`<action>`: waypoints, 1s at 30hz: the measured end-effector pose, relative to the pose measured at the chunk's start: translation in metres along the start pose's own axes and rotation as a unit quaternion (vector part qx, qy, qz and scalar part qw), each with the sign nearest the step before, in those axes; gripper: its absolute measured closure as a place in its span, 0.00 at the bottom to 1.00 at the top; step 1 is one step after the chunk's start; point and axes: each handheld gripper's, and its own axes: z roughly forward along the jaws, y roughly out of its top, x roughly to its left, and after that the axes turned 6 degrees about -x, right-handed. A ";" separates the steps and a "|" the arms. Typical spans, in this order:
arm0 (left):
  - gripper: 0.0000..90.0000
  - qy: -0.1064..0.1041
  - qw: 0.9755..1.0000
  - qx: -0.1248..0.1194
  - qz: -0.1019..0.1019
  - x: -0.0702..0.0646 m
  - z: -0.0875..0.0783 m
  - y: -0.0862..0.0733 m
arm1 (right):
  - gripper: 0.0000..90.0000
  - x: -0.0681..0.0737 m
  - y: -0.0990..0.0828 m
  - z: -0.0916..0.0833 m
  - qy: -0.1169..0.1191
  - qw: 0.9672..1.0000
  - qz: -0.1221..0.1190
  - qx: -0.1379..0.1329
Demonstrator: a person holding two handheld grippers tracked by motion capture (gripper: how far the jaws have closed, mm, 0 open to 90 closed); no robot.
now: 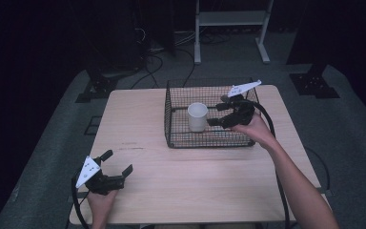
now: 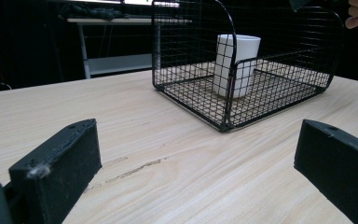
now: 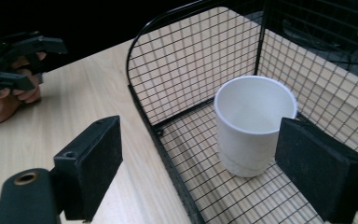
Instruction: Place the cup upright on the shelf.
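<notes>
A white paper cup (image 1: 197, 116) stands upright inside a black wire basket (image 1: 172, 130) at the far middle of the wooden table (image 1: 209, 176). My right gripper (image 1: 218, 114) reaches into the basket from the right, just beside the cup. In the right gripper view its jaws (image 3: 200, 140) stand apart and open, with the cup (image 3: 254, 121) a little beyond them and nothing between the pads. My left gripper (image 1: 119, 161) rests open near the table's front left corner. Seen from the left gripper (image 2: 198, 140), the cup (image 2: 237, 60) stands far off behind the basket's mesh (image 2: 279, 88).
The basket's walls (image 3: 177, 70) rise around the cup on all sides and its top is open. A white metal rack (image 1: 231, 19) stands on the floor beyond the table. Cables (image 1: 152, 62) trail across the dark floor behind.
</notes>
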 end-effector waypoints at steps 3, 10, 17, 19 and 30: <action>0.00 0.000 1.000 0.000 0.000 0.000 0.000 0.000 | 0.15 0.005 -0.002 0.000 0.003 1.000 -0.006 0.010; 0.00 -0.002 1.000 -0.001 0.000 0.000 0.000 0.000 | 0.15 0.014 -0.009 -0.005 0.007 1.000 -0.016 0.011; 0.00 -0.002 1.000 0.001 0.002 -0.001 0.001 0.000 | 0.15 0.022 -0.018 -0.010 0.012 1.000 -0.018 0.010; 0.00 -0.002 1.000 0.001 0.002 -0.001 0.001 0.000 | 0.15 0.023 -0.021 -0.011 0.014 1.000 -0.018 0.012; 0.00 -0.001 1.000 0.001 0.003 -0.001 0.001 0.000 | 0.15 0.031 -0.040 -0.018 0.020 1.000 -0.016 0.017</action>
